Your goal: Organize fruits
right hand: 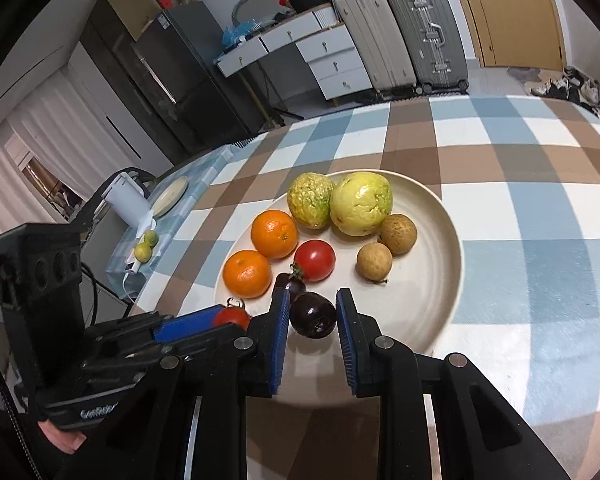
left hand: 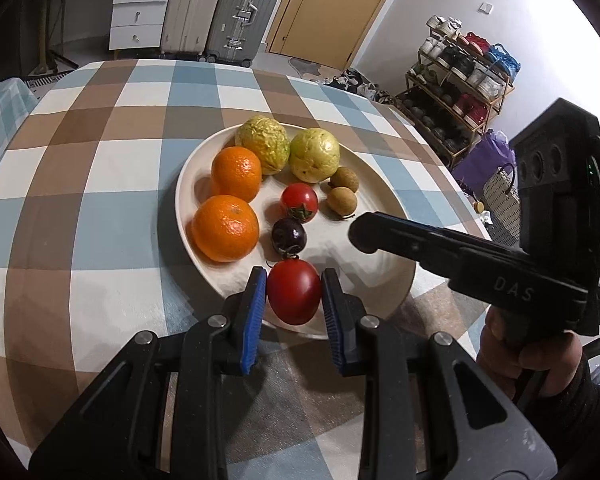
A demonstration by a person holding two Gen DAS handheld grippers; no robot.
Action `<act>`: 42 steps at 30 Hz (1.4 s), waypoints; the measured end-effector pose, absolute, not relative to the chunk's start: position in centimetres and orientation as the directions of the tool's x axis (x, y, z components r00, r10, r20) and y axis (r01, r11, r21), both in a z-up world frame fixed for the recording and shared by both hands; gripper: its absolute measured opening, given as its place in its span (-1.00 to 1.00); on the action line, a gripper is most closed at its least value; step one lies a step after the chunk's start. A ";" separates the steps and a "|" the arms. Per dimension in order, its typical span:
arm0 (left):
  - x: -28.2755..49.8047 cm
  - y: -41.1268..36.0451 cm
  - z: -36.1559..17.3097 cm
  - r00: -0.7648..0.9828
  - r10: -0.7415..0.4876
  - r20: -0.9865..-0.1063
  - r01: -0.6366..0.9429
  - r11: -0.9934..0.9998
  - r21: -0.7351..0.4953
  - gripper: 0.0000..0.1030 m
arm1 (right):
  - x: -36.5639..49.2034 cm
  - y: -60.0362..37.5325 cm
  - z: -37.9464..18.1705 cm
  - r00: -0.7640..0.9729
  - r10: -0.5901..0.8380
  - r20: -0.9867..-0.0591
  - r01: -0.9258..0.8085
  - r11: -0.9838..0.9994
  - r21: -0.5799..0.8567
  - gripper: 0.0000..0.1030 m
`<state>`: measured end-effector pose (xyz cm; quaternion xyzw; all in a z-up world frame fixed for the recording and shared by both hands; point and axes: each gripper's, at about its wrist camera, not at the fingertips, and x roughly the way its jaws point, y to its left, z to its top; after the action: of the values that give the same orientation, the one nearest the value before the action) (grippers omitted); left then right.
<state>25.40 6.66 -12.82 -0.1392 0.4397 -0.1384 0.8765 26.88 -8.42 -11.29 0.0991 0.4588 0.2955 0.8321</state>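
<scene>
A cream plate (left hand: 388,280) (right hand: 440,280) on the checked table holds two oranges (left hand: 225,227), two yellow-green guavas (left hand: 314,155), two brown longans (left hand: 341,201), a red tomato (left hand: 299,201) and a dark purple fruit (left hand: 288,234). My left gripper (left hand: 294,298) is shut on a second red tomato (left hand: 294,297) over the plate's near rim. My right gripper (right hand: 313,316) is shut on another dark purple fruit (right hand: 313,317) just above the plate. In the left wrist view the right gripper (left hand: 366,236) reaches in from the right. In the right wrist view the left gripper (right hand: 204,326) holds its tomato (right hand: 232,317).
The checked tablecloth (left hand: 100,184) covers the table around the plate. A side table at the left holds two small limes (right hand: 146,246), a white device (right hand: 126,200) and a small plate (right hand: 171,196). Suitcases (right hand: 400,36), drawers and a shoe rack (left hand: 456,92) stand beyond.
</scene>
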 end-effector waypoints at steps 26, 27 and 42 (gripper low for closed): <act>24.8 6.6 -11.0 0.606 -0.354 -0.712 0.123 0.926 -0.356 -0.19 | 27.5 -8.5 -10.5 0.452 0.583 -0.675 -0.378 0.810 0.448 0.08; 24.7 6.6 -10.8 0.607 -0.353 -0.712 0.124 0.927 -0.353 -0.19 | 27.4 -8.8 -10.3 0.459 0.581 -0.672 -0.372 0.813 0.448 0.17; 19.7 5.6 -5.4 0.735 -0.221 -0.642 0.055 0.962 -0.268 0.73 | 22.7 -12.9 -5.0 0.604 0.544 -0.582 -0.354 0.838 0.416 0.88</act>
<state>19.68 5.56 -5.38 -0.1159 0.3566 -0.0747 0.9240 22.70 -12.94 -4.96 0.1302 0.3658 0.2533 0.8861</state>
